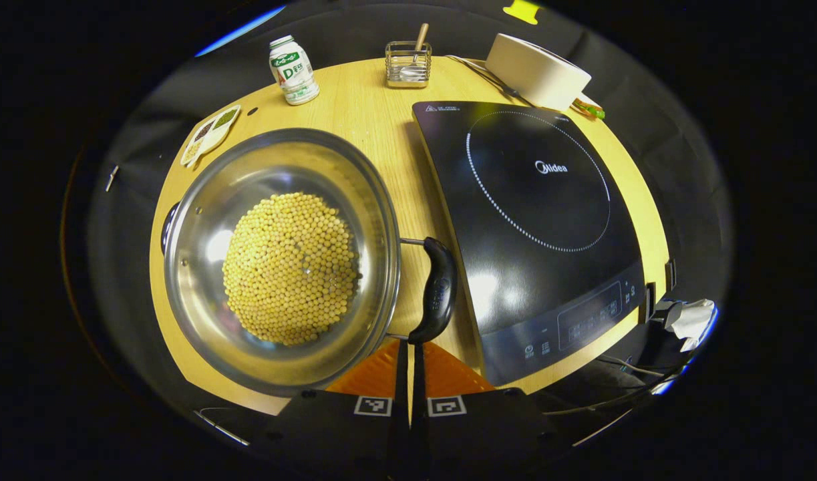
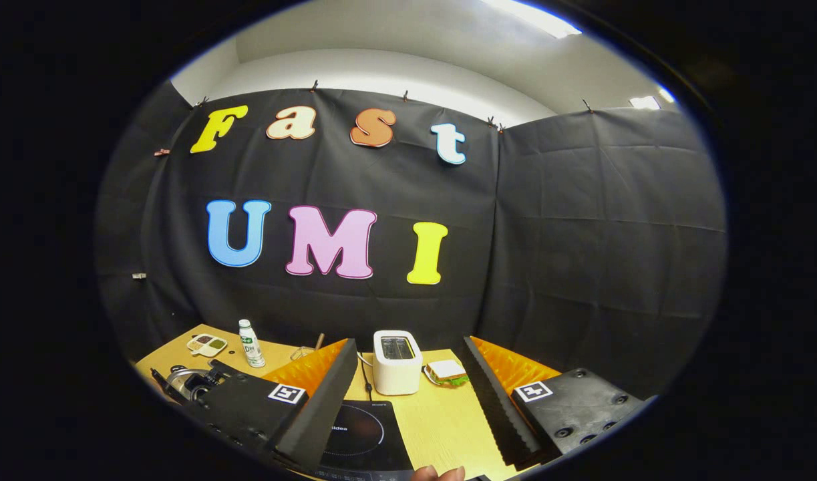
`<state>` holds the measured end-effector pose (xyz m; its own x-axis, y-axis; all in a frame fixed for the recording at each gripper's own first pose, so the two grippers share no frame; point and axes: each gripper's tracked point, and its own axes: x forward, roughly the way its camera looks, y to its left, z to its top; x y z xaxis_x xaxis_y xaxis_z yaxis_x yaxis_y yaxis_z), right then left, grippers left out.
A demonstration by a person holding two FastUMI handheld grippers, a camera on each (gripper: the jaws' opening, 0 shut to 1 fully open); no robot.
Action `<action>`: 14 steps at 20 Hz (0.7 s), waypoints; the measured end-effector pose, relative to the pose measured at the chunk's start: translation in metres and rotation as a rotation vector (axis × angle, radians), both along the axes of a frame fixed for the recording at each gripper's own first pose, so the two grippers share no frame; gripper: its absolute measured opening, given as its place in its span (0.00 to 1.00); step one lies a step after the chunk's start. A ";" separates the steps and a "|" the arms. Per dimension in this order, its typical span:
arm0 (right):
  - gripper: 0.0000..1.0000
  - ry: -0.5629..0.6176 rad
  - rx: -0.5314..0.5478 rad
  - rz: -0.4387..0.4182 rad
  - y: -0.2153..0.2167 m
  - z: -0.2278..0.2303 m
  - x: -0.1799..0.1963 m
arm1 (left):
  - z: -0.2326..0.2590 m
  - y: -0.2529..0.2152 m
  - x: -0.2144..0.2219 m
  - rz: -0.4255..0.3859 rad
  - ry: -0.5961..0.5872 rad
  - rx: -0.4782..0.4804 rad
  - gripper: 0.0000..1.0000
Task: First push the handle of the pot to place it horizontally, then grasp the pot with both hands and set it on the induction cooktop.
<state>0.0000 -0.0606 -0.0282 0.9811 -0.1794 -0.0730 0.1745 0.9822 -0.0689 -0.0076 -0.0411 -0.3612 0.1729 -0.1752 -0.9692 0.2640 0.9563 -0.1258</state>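
Observation:
A steel pot [image 1: 201,220] filled with yellow beans [image 1: 290,267] sits on the left of the wooden table [image 1: 368,127]. Its black side handle [image 1: 436,287] hangs on the pot's right side, next to the black induction cooktop [image 1: 535,220]. My left gripper [image 1: 411,354] is shut with nothing between its fingers; the fingertips touch the handle's near end. In the right gripper view my right gripper [image 2: 408,342] is open, held high over the cooktop [image 2: 361,431] and well away from the pot [image 2: 178,377].
At the table's back stand a small white bottle [image 1: 292,70], a wire holder [image 1: 408,63], a white toaster [image 1: 535,70] and a sandwich [image 2: 446,371]. A small dish of grains [image 1: 210,133] lies at the back left. A cable trails off the front right edge.

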 end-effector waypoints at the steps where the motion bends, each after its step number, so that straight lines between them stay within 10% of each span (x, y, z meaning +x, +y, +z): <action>1: 0.98 0.001 -0.001 -0.005 -0.001 -0.001 0.002 | 0.000 -0.002 0.006 0.005 -0.005 -0.003 0.05; 14: 0.98 0.016 -0.025 -0.048 -0.006 -0.009 0.018 | 0.003 -0.018 0.060 0.001 -0.089 -0.018 0.05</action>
